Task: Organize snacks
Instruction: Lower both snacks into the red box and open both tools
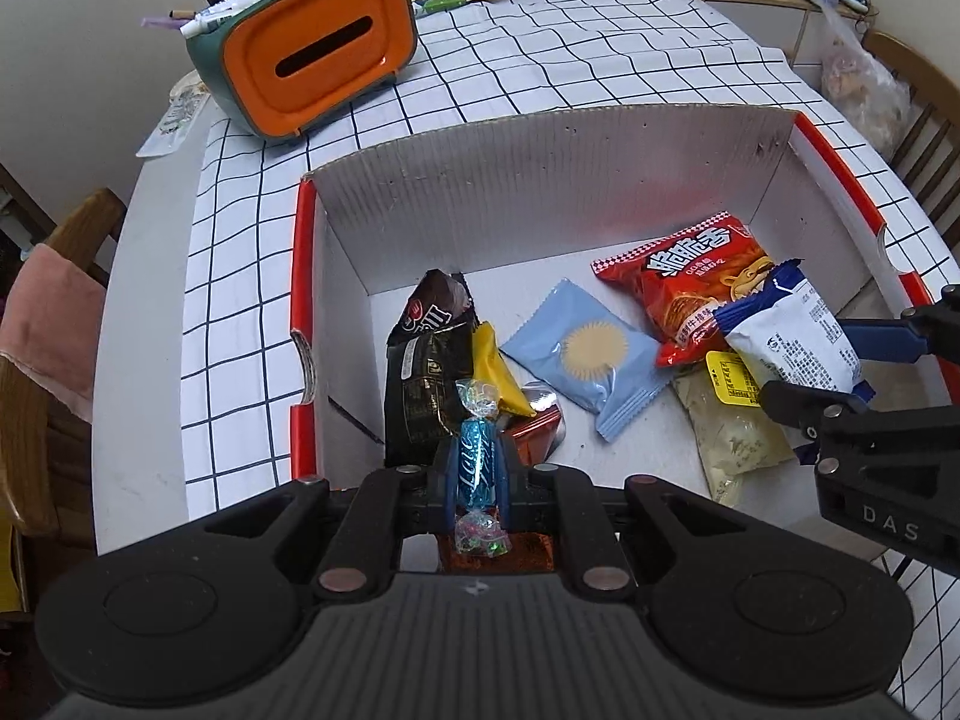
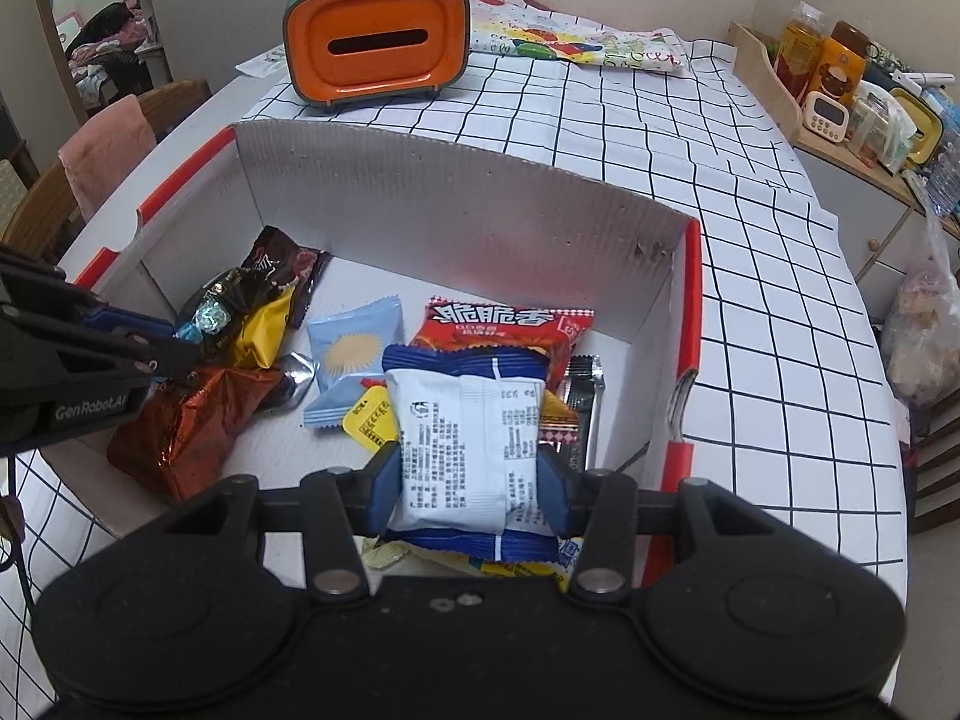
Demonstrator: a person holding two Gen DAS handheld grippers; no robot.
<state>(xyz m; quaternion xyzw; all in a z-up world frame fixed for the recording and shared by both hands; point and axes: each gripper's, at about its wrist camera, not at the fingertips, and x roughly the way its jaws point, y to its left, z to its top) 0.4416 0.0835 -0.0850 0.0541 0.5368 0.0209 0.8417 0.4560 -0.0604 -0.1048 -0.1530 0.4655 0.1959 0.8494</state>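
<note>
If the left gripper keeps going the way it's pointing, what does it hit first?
Probably the shiny orange-brown packet lying right under the blue candy held by the left gripper; depth is hard to judge.

My left gripper hides the middle of the blue candy and most of the copper foil bag beneath. My right gripper covers the sides of the white-and-blue packet, which conceals much of the red chip bag and the yellow-labelled pouch. Packet print is too small to read.
</note>
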